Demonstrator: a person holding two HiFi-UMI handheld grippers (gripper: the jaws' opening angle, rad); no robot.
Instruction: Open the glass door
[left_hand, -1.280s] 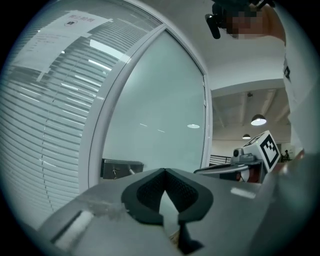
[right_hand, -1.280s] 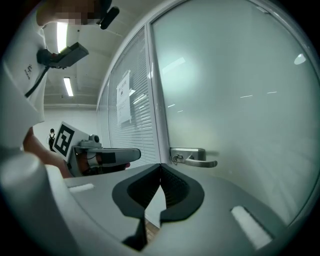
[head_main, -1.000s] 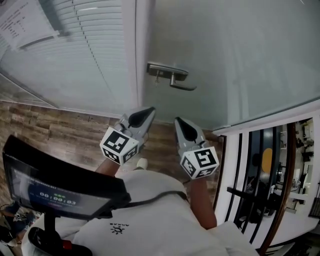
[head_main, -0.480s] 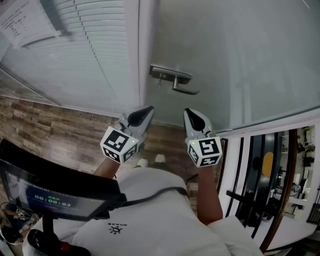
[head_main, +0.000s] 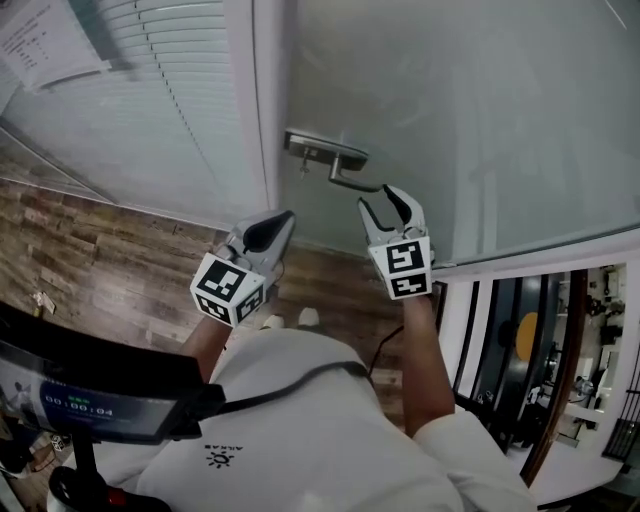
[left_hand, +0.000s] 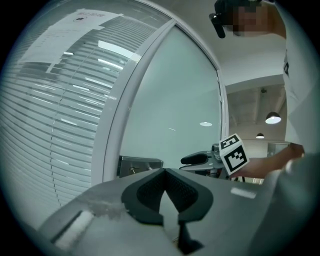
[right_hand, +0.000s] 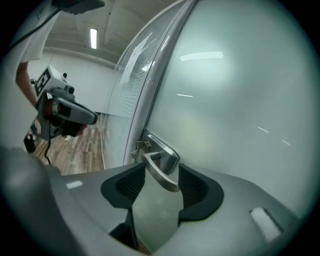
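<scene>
The frosted glass door (head_main: 480, 120) carries a metal lever handle (head_main: 345, 178) on a steel plate (head_main: 318, 150) beside the white frame. My right gripper (head_main: 385, 205) is raised to the lever's free end and its jaws are opening. In the right gripper view the lever (right_hand: 156, 165) lies between the two dark pads (right_hand: 131, 184) without either pressing on it. My left gripper (head_main: 272, 230) hangs lower and to the left, away from the door, with its jaws shut and empty (left_hand: 164, 175). The handle plate (left_hand: 140, 165) shows beyond it.
A white frame post (head_main: 262, 100) separates the door from a glass panel with blinds (head_main: 150, 100), which has a paper sheet (head_main: 45, 40) stuck on it. Wood flooring (head_main: 90, 250) lies below. A dark screen (head_main: 80, 400) is at lower left and black railings (head_main: 500, 330) at right.
My right gripper has risen to the lever, rolled so its marker cube faces me, and opened its jaws around the lever's end. The left gripper has stayed shut, about where it was.
</scene>
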